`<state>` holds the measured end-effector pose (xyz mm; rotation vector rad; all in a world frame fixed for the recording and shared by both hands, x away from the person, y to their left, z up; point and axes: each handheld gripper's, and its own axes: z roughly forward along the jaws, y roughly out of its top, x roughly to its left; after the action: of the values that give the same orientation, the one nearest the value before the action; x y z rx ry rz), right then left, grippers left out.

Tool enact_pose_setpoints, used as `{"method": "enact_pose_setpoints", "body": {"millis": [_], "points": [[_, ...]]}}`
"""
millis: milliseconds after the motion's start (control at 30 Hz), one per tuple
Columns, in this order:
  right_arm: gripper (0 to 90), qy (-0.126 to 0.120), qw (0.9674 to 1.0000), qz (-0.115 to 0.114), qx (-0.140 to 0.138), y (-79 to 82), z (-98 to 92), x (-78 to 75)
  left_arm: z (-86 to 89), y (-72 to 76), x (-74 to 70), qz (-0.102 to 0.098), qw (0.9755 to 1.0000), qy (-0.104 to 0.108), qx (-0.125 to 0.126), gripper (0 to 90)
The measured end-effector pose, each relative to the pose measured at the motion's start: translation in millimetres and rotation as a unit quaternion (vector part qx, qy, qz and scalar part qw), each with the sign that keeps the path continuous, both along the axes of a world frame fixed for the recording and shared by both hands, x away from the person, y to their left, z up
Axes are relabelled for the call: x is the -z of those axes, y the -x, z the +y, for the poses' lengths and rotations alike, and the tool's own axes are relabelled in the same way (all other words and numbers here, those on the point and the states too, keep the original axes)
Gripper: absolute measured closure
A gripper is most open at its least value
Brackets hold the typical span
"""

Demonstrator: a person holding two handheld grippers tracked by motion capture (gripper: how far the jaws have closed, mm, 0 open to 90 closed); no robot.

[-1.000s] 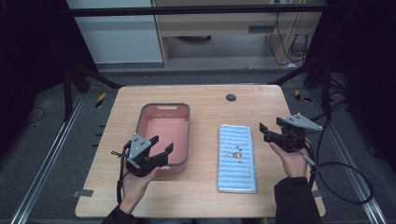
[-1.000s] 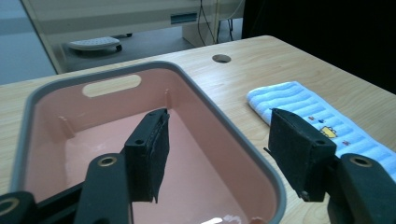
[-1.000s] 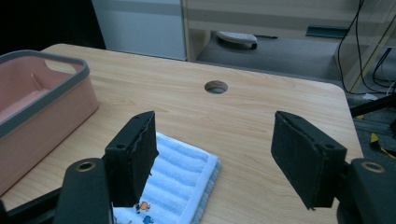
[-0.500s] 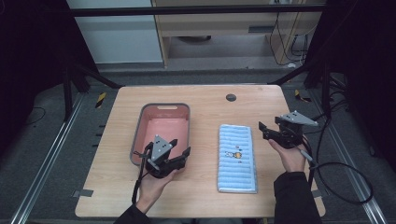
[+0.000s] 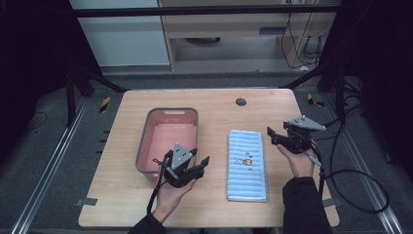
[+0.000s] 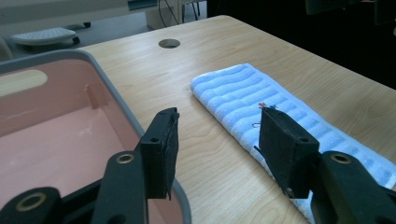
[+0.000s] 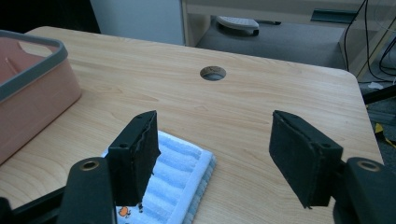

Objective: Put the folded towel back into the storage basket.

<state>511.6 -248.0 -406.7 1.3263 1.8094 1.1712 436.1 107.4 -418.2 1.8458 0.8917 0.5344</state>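
A blue striped towel (image 5: 247, 165) lies folded lengthwise on the wooden table, right of a pink bin with a grey rim (image 5: 168, 111). My left gripper (image 5: 200, 156) hovers at the bin's near right corner and points towards the towel. Its jaws have just been closing and stand open, with only bare table between them. In the left gripper view the left gripper (image 6: 219, 144) sits between the bin's rim (image 6: 116, 88) and the towel (image 6: 243, 88). My right gripper (image 5: 272, 137) is open just right of the towel's far end. In the right gripper view the right gripper (image 7: 217, 154) straddles the towel's corner (image 7: 173, 182).
A round cable hole (image 5: 240, 102) sits in the table near its far edge, also visible as the hole (image 7: 213, 73) ahead of the right gripper. Cables trail off the table's right side. The pink bin (image 7: 32, 88) holds nothing that I can see.
My left gripper has moved right along the bin's near edge, from its left part to its right corner, and its jaws have narrowed. The right gripper has barely shifted.
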Motion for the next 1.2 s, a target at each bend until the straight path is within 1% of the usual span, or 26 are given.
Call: {"method": "enact_pose_setpoints", "body": {"millis": [67, 100, 133, 233, 333, 367, 467, 500, 533, 600, 667, 700, 800, 867, 933, 1033, 1167, 1200], "points": [[33.7, 0.0, 1.0, 0.003, 0.0, -1.2, 0.5, 2.1, -2.3, 0.3, 1.1, 0.001, 1.0, -0.001, 0.002, 49.2], [33.8, 0.0, 1.0, 0.004, 0.001, -2.0, 0.7, 3.2, -7.4, 0.6, 3.5, 0.003, 1.0, -0.003, 0.007, 49.8], [34.1, 0.0, 1.0, 0.005, 0.0, -2.8, 0.9, 4.3, -10.0, 0.7, 4.8, 0.005, 0.9999, -0.002, 0.009, 50.1], [34.9, -0.003, 0.9999, 0.009, 0.0, -5.8, 2.0, 7.8, -17.1, 0.3, 9.1, 0.008, 0.9999, -0.007, 0.012, 51.3], [35.2, -0.006, 0.9999, 0.013, -0.002, -9.4, 3.8, 13.2, -23.7, -0.3, 13.9, 0.015, 0.9997, -0.008, 0.018, 51.6], [35.4, -0.01, 0.9998, 0.016, -0.003, -10.4, 4.6, 15.6, -25.9, 0.1, 15.6, 0.016, 0.9996, -0.009, 0.021, 51.6], [35.7, -0.009, 0.9997, 0.022, -0.002, -12.9, 6.0, 21.3, -30.0, 0.8, 19.1, 0.02, 0.9994, -0.013, 0.024, 51.7], [35.8, -0.005, 0.9996, 0.029, -0.005, -15.6, 7.2, 27.5, -31.6, 1.0, 20.6, 0.021, 0.9993, -0.018, 0.026, 51.7], [36.2, -0.002, 0.9994, 0.033, -0.004, -16.8, 7.8, 30.4, -33.6, 1.2, 22.3, 0.023, 0.9992, -0.019, 0.026, 51.6], [36.4, 0.003, 0.9991, 0.043, -0.005, -19.8, 8.9, 35.4, -39.3, 1.5, 26.6, 0.025, 0.9988, -0.027, 0.031, 51.7], [36.6, 0.007, 0.999, 0.044, -0.005, -21.2, 9.5, 37.3, -41.2, 1.5, 28.3, 0.026, 0.9987, -0.029, 0.033, 51.6], [37.3, 0.011, 0.9988, 0.046, -0.005, -23.6, 11.0, 40.3, -44.7, 1.4, 32.0, 0.032, 0.9984, -0.03, 0.036, 51.7], [37.7, 0.01, 0.9986, 0.051, -0.009, -26.6, 14.3, 44.6, -50.0, 1.3, 38.1, 0.039, 0.9978, -0.035, 0.039, 51.6], [38.2, 0.014, 0.9982, 0.057, -0.013, -28.9, 16.5, 48.1, -53.3, 1.0, 42.4, 0.042, 0.9975, -0.04, 0.041, 51.6], [38.8, 0.019, 0.9977, 0.064, -0.015, -30.6, 18.5, 51.2, -56.4, 0.5, 46.5, 0.051, 0.9969, -0.042, 0.043, 51.6], [40.7, 0.013, 0.9971, 0.072, -0.02, -32.6, 20.2, 54.8, -61.1, -0.6, 52.6, 0.06, 0.9961, -0.046, 0.046, 51.5], [42.2, 0.016, 0.996, 0.084, -0.027, -34.8, 22.3, 60.2, -65.1, -1.5, 57.4, 0.067, 0.9953, -0.05, 0.049, 51.5], [42.3, 0.016, 0.9955, 0.089, -0.028, -35.5, 22.9, 61.9, -67.2, -2.5, 60.2, 0.073, 0.995, -0.048, 0.049, 51.5]]}}
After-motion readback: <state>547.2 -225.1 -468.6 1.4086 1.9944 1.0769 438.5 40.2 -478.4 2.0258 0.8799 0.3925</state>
